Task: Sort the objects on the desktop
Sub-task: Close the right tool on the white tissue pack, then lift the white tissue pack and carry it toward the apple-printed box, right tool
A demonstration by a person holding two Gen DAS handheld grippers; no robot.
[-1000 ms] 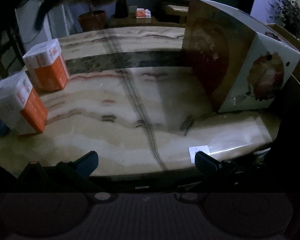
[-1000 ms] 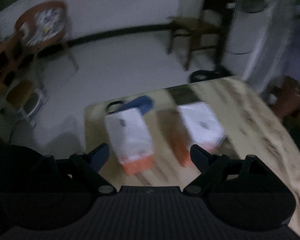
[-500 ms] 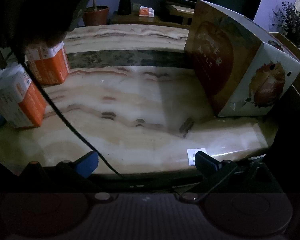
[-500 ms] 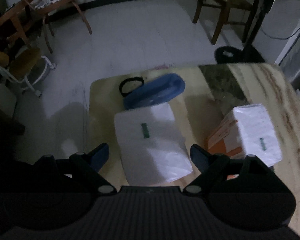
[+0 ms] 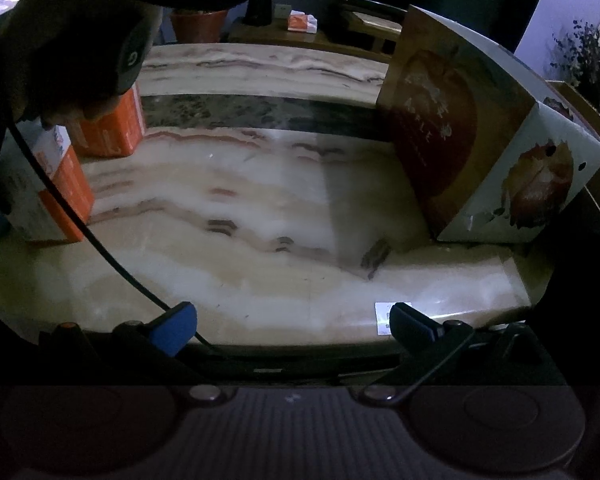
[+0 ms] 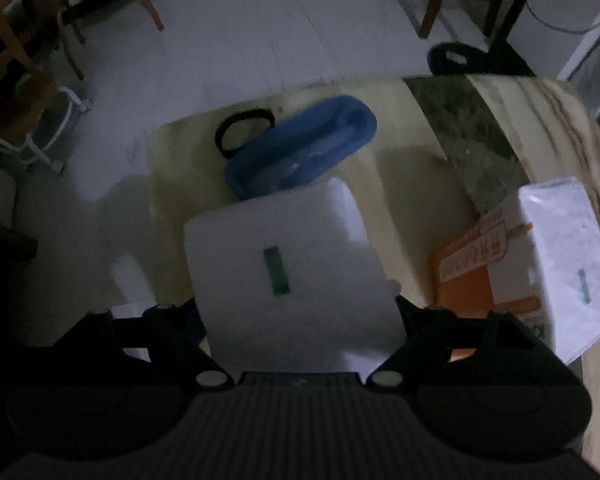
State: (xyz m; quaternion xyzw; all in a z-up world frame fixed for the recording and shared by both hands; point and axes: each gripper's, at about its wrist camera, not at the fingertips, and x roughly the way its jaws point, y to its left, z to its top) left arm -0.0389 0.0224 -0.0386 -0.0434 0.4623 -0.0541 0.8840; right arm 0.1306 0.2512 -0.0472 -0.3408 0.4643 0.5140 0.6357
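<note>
Two orange-and-white tissue packs stand on the marble table; the right gripper straddles the nearer tissue pack, grip unclear. The left gripper hangs spread beside one apple box.

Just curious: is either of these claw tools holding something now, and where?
Left gripper: nothing. Right gripper straddles the near tissue pack by its long sides; firm grip unclear.

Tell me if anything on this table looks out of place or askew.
The big apple box stands askew, turned corner-on to the marble table's edge. A blue case lies slanted behind the tissue pack that sits between the right tool's fingers. No spill or damage shows.
</note>
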